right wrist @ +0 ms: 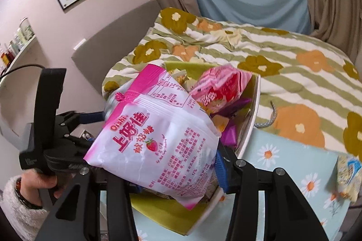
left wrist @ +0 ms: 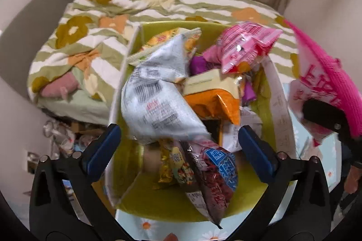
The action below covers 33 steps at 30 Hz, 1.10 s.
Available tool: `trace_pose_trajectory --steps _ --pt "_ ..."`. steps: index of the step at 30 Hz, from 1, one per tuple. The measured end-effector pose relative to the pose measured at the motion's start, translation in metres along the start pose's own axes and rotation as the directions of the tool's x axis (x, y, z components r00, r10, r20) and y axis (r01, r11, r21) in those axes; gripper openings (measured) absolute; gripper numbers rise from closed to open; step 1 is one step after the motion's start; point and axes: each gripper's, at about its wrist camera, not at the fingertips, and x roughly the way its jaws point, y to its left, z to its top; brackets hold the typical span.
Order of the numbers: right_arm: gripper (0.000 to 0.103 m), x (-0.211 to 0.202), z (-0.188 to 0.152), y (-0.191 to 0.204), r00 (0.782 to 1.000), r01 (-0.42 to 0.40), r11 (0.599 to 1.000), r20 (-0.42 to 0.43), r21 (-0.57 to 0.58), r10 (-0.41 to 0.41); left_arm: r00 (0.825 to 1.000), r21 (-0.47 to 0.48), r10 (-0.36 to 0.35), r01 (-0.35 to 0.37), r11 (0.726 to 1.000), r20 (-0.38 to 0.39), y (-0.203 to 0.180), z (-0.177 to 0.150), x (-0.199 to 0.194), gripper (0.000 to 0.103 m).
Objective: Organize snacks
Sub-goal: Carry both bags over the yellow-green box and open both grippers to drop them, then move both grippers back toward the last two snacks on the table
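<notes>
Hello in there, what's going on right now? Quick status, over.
Left tongs open, empty, over the snack box. Right tongs shut on the pink strawberry bag, above the box. Box heaped with packets; nothing blocking.

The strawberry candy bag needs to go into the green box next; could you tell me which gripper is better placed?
Right. The right gripper already grips the strawberry candy bag above the green box. The left gripper hangs open and empty over it.

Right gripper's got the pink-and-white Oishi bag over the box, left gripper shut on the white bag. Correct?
Not quite. The left gripper is open, its blue fingers spread either side of the white bag, as the left wrist view shows. The right gripper does hold the Oishi bag over the box.
</notes>
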Motion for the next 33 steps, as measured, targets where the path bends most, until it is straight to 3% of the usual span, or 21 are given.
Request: trace_pose_trajectory --steps 9,15,16,18,19,20,33 --pt "0.045 0.01 -0.008 -0.001 0.999 0.024 0.998 -0.025 0.065 -0.023 0.999 0.036 -0.037 0.037 0.999 0.001 -0.011 -0.022 -0.014 0.103" --pt "0.047 0.025 0.004 0.006 0.999 0.024 0.996 -0.049 0.086 -0.02 1.0 0.028 0.0 -0.001 1.0 0.025 -0.005 -0.029 -0.028 0.103" --pt "0.05 0.029 0.005 0.006 0.998 0.032 0.995 -0.056 0.092 -0.027 1.0 0.022 0.003 -0.003 1.0 0.027 -0.002 -0.031 -0.029 0.103" --pt "0.07 0.037 0.005 0.005 0.996 0.057 0.992 -0.071 0.108 -0.05 1.0 0.011 0.005 -0.006 1.0 0.024 0.005 -0.032 -0.029 0.103" --pt "0.095 0.039 0.004 0.004 0.996 0.06 0.991 -0.065 0.118 -0.053 1.0 0.005 0.008 -0.009 1.0 0.023 0.008 -0.034 -0.029 0.103" --pt "0.103 0.039 0.003 0.005 0.997 0.059 0.99 -0.055 0.127 -0.052 1.0 -0.002 0.011 -0.011 1.0 0.024 0.012 -0.035 -0.03 0.103" --pt "0.103 0.01 -0.004 0.008 0.999 0.046 0.989 -0.002 0.142 -0.046 0.997 0.001 -0.01 0.01 1.0 0.076 0.019 -0.028 -0.052 0.103"
